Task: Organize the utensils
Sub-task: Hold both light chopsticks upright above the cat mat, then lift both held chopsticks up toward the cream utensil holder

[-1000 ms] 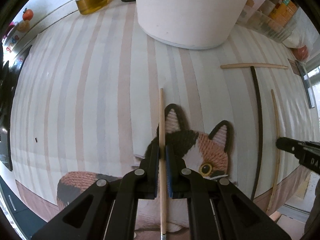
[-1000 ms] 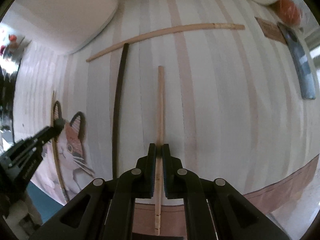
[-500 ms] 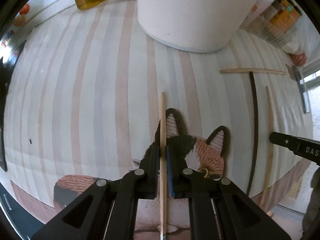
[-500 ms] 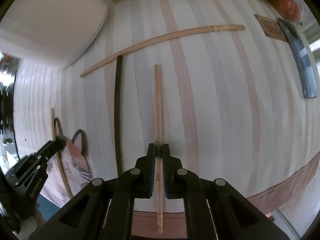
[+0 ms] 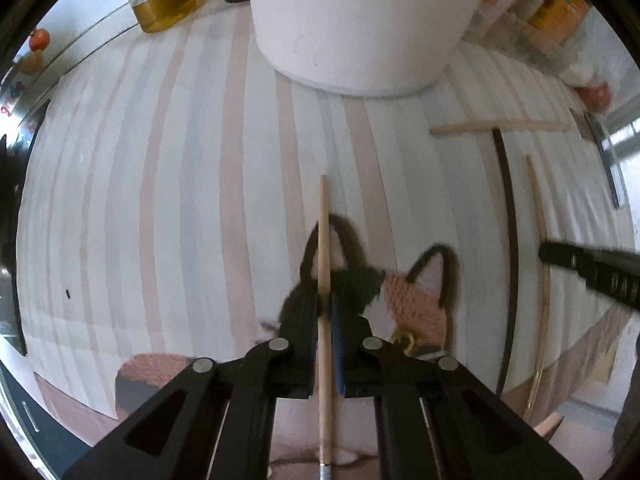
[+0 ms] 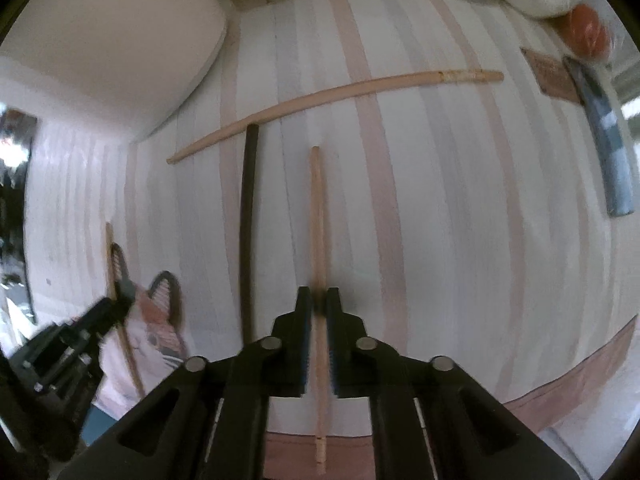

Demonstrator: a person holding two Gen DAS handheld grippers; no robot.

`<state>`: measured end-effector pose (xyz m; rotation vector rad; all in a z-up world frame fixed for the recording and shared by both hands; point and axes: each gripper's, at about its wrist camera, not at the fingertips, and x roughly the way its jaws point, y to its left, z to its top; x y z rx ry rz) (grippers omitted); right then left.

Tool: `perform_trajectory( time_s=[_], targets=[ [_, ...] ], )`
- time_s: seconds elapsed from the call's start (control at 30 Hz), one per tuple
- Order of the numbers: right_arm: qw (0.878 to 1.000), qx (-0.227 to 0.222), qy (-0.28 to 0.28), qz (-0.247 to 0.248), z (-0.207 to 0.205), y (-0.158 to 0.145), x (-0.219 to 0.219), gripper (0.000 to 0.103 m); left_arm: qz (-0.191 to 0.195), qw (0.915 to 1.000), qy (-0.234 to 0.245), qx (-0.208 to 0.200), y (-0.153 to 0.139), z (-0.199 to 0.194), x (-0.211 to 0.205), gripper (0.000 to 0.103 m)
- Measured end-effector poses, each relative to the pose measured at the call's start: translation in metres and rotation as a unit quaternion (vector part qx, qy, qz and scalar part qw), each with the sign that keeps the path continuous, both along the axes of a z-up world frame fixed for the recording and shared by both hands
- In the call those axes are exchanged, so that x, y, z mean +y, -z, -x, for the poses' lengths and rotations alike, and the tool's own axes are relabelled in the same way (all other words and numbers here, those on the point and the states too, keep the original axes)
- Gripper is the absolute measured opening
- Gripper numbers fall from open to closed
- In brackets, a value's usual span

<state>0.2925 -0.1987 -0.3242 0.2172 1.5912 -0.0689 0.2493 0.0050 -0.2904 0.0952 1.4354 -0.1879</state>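
Chopstick (image 5: 325, 248) in left gripper (image 5: 329, 308) points lengthwise straight ahead.

Soft daylight, heavy fisheye bending, motion blur in both views.

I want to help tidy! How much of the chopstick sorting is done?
Nothing looks put away yet. In hand: the left hand-held gripper clamps one wooden chopstick, and the right hand-held gripper clamps another. Left: a black chopstick and a long wooden chopstick lie on the striped cloth.
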Motion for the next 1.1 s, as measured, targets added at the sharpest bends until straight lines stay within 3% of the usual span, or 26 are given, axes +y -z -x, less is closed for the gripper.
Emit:
perform_trajectory(
  time_s=[0.27,0.4,0.8,1.1],
  targets=[
    [0.999,0.020,-0.033,0.008,-0.002,-0.001,0.005,0.006,0.048,0.9981,-0.017,0.034,0.000,-0.032,0.011,0.007],
    [0.999,0.029,-0.026,0.006,-0.015,0.001,0.008,0.007,0.046,0.9982,0.001,0.040,0.003,-0.026,0.011,0.009],
    [0.999,0.022,-0.025,0.006,-0.018,0.008,0.004,0.007,0.002,0.9999,0.010,0.005,0.004,-0.007,-0.034,0.004],
    [0.998,-0.060,0.007,-0.036,0.015,-0.015,-0.007,0.006,0.022,0.9979,0.021,-0.057,-0.046,0.010,-0.047,0.004]
  ],
)
